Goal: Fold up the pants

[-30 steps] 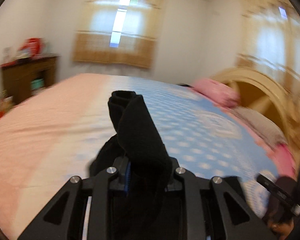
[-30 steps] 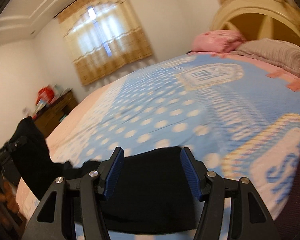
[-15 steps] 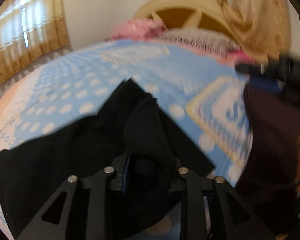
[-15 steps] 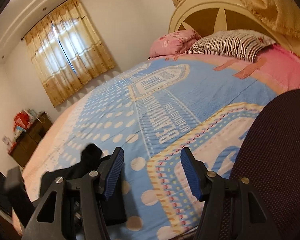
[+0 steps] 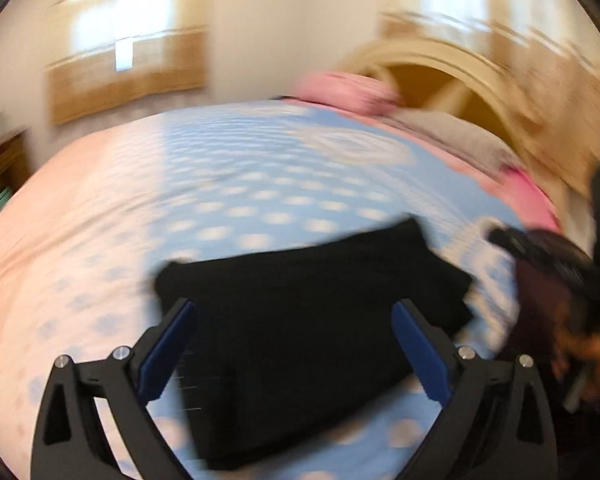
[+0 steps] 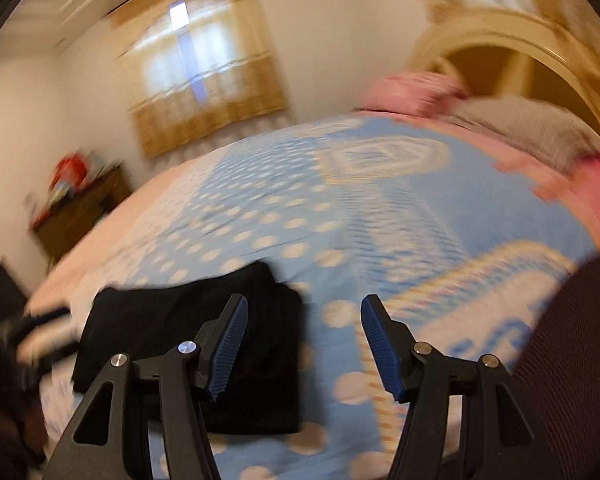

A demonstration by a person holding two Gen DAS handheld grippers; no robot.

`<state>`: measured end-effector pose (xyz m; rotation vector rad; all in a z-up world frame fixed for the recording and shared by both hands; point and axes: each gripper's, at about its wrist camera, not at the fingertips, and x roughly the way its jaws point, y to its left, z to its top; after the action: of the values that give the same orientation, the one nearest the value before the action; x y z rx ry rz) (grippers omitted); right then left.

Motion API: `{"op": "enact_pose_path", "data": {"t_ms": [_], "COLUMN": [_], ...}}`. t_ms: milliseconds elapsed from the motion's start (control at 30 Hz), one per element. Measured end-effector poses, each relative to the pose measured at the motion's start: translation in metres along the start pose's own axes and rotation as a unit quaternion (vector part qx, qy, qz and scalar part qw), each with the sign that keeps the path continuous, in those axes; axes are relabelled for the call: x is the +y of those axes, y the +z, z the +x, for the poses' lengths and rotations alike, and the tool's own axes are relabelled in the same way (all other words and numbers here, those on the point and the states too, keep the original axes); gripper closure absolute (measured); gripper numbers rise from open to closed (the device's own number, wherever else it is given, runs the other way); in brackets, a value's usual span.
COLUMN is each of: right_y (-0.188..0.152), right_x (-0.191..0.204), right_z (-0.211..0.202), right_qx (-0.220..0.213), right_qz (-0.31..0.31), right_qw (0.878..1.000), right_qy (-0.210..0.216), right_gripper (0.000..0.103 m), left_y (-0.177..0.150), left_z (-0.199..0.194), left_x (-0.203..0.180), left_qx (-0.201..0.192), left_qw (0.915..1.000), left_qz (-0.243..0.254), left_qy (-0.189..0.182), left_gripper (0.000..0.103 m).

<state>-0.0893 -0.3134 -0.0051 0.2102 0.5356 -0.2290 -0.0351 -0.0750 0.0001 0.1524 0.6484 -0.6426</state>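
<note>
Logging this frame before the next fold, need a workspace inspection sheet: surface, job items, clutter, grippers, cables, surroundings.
Surface: bed with a blue polka-dot bedspread, pink toward its left side.
Job's things: black pants lie on the bedspread as a compact folded dark block; blur hides the fold edges.
Clutter: pink pillow and grey striped pillow at the head of the bed.
Grippers: left gripper open over the pants, holding nothing; right gripper open, empty, the pants' edge behind its left finger.
Cables: nothing seen.
Surroundings: curtained window, arched headboard, wooden dresser with red items on top, dark maroon fabric at right.
</note>
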Motion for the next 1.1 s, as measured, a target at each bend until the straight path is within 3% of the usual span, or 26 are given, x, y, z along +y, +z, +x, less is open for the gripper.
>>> {"op": "enact_pose_path", "data": {"t_ms": [100,167,200,233,267,467,667,733,833,867,900,933,967,1100], "right_y": [-0.009,-0.018,-0.025,-0.034,-0.040,-0.060,-0.055,-0.047,-0.025,-0.021,-0.016,-0.012,-0.010,-0.006], "right_x": [0.036,0.043,0.045,0.043,0.040,0.013,0.010,0.009,0.014,0.013,0.010,0.004,-0.003,-0.012], "right_z": [0.015,0.025,0.032,0.041,0.045,0.040,0.036,0.024,0.000,-0.004,-0.007,-0.007,-0.006,0.002], "right_qx": [0.028,0.045,0.058,0.080,0.093,0.119,0.144,0.134,0.055,0.041,0.027,0.025,0.022,0.012], "right_qz": [-0.081,-0.101,-0.109,-0.114,-0.113,-0.062,-0.059,-0.051,-0.067,-0.064,-0.045,-0.020,0.010,0.065], "right_qw": [0.996,0.993,0.991,0.988,0.986,0.988,0.985,0.986,0.991,0.993,0.996,0.998,0.999,0.998], "right_qy": [-0.023,-0.039,-0.049,-0.068,-0.078,-0.075,-0.076,-0.080,-0.098,-0.092,-0.069,-0.045,-0.021,0.019], "right_gripper": [0.042,0.045,0.054,0.079,0.082,0.082,0.082,0.082,0.079,0.071,0.061,0.034,0.022,0.022], "left_y": [-0.006,-0.011,-0.015,-0.017,-0.020,-0.028,-0.034,-0.034,-0.031,-0.030,-0.026,-0.024,-0.022,-0.010], "left_z": [0.014,0.024,0.032,0.035,0.036,0.042,0.040,0.041,0.041,0.040,0.040,0.039,0.039,0.038], "left_x": [0.031,0.039,0.040,0.039,0.037,0.024,0.020,0.019,0.019,0.020,0.021,0.021,0.022,0.029], "left_qx": [0.023,0.047,0.064,0.073,0.078,0.099,0.114,0.115,0.113,0.110,0.104,0.103,0.103,0.103], "left_qw": [0.9963,0.9931,0.9910,0.9900,0.9894,0.9873,0.9840,0.9835,0.9836,0.9846,0.9861,0.9862,0.9860,0.9820], "left_qz": [-0.060,-0.081,-0.089,-0.091,-0.089,-0.046,-0.028,-0.024,-0.024,-0.025,-0.028,-0.030,-0.031,-0.037], "left_qy": [0.057,0.071,0.076,0.080,0.084,0.116,0.134,0.137,0.138,0.134,0.126,0.126,0.128,0.154], "left_gripper": [0.003,0.003,0.003,0.003,0.003,0.003,0.003,0.003,0.003,0.003,0.003,0.003,0.003,0.002]}}
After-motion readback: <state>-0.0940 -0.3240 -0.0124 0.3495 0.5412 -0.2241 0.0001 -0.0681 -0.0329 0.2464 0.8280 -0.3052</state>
